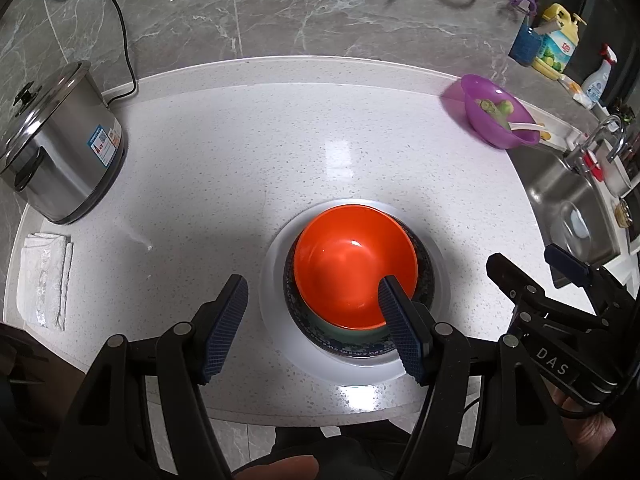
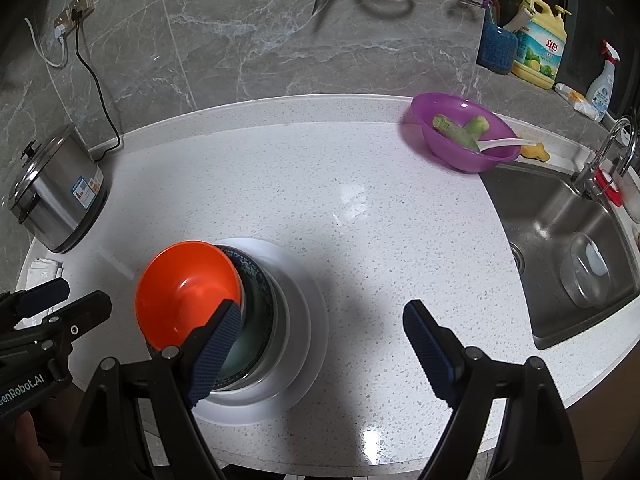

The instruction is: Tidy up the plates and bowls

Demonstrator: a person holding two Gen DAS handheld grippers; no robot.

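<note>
On the white countertop (image 1: 280, 140), an orange bowl (image 1: 354, 266) sits nested in a dark patterned bowl (image 2: 260, 320) atop white plates (image 1: 276, 280). Left gripper (image 1: 316, 328) and right gripper (image 2: 324, 354) hover with jaws apart, holding nothing.

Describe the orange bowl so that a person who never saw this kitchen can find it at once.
On the white speckled counter, left of the steel sink, stands one stack of dishes on a white plate. The orange bowl sits on top, nested in a dark patterned bowl. It alone is bright orange and empty; the purple bowl holds vegetables.
</note>
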